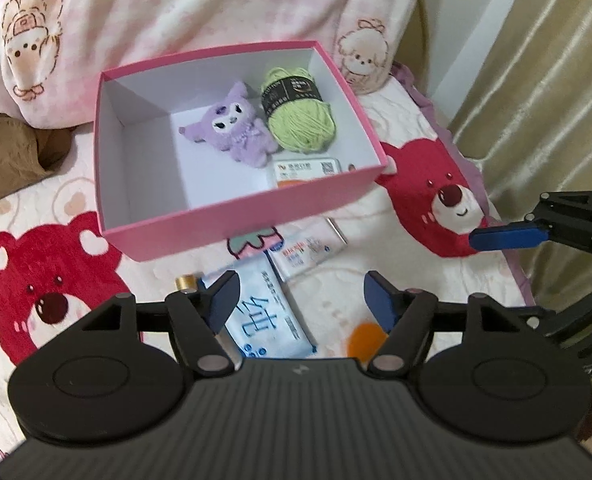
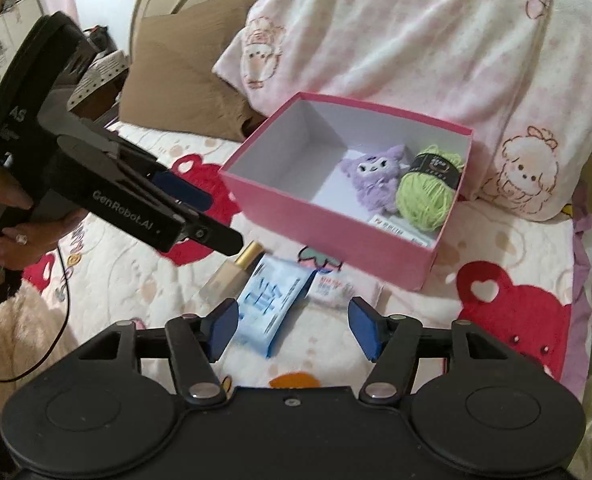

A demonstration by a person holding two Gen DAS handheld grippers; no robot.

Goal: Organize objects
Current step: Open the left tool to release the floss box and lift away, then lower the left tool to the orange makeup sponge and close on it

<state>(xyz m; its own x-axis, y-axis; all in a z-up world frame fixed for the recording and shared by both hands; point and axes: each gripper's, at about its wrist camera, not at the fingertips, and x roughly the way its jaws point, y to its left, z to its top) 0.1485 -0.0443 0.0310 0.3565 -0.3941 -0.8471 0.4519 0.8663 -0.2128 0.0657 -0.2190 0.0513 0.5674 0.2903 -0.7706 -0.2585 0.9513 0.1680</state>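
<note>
An open pink cardboard box with a white inside sits on the bed's pale blanket printed with red bears, just in front of a pink-and-white pillow with cartoon puppies. Inside it, toward the right end, a purple plush toy lies touching a ball of light green yarn with a black paper band, and a small white packet with orange print rests against the near wall; the left part of the box floor is bare.

On the blanket just in front of the box lie three things close together: a light blue soft pack of tissues with blue characters, a smaller white and pink packet beside it, and a beige glass bottle with a gold cap on the other side of the blue pack.

The left hand-held gripper hangs above the blue pack, its blue-padded jaws about half apart, holding nothing and touching nothing. The right hand-held gripper hovers likewise over the near edge of these things, jaws about half apart and empty. Both point down toward the box, which lies beyond their fingertips. A hand wearing a ring grips the left tool's handle.
</note>
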